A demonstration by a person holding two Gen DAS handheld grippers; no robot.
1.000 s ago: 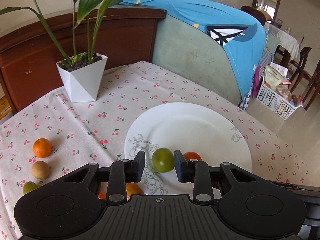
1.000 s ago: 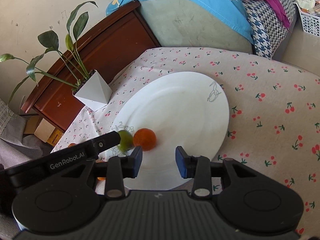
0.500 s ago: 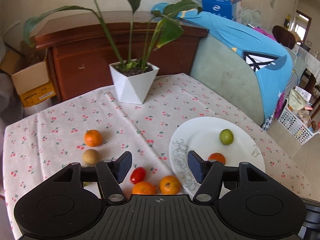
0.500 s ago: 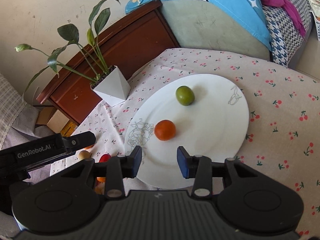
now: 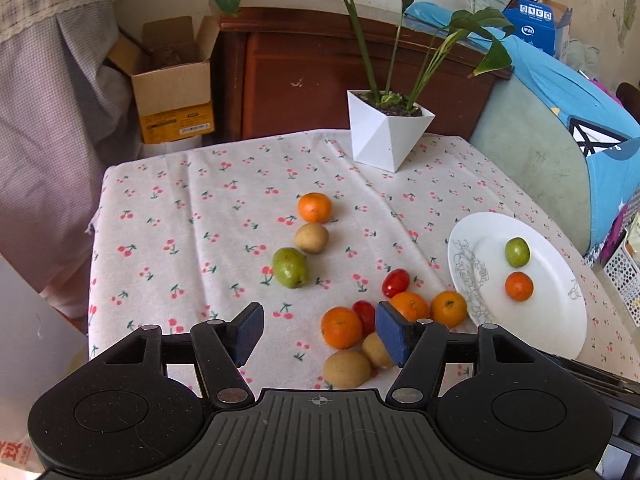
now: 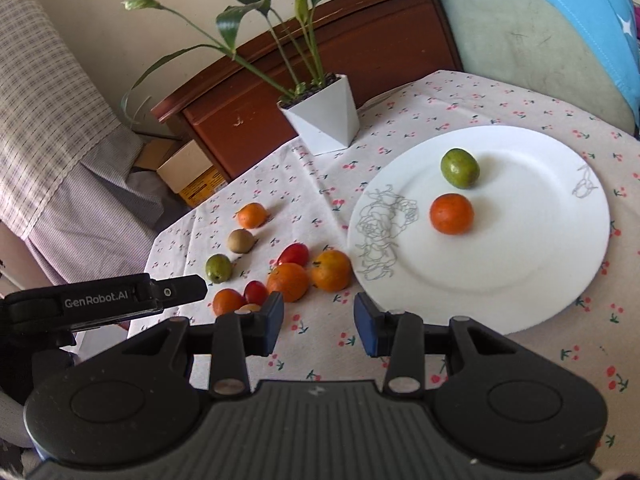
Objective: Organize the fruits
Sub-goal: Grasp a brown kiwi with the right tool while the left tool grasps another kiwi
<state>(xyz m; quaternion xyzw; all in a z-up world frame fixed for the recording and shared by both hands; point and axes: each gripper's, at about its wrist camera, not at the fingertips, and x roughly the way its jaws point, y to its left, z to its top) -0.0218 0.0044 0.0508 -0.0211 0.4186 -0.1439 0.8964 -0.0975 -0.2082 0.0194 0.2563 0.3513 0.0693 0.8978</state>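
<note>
Our left gripper hangs above the near edge of the tablecloth with its jaws spread wide and nothing between them, and just ahead of its pads lies the main cluster of fruit: an orange almost centred in the gap, two brown fruits partly tucked under the right-hand finger, a small red one behind it, and two more oranges close to the plate's rim. Our right gripper is likewise released and empty, hovering over bare cloth just short of the white plate. On that plate we see only two pieces so far, a green fruit and an orange-red one, lying near each other but apart. Further out, a row of three fruits remains on the cloth: an orange, a brown one and a green one, with another red fruit between them and the plate. Beyond stands the white plant pot. We judge the task to be in its early part: two fruits placed, roughly ten left on the cloth, and the nearest orange looks the likeliest next pick for our left side.
</note>
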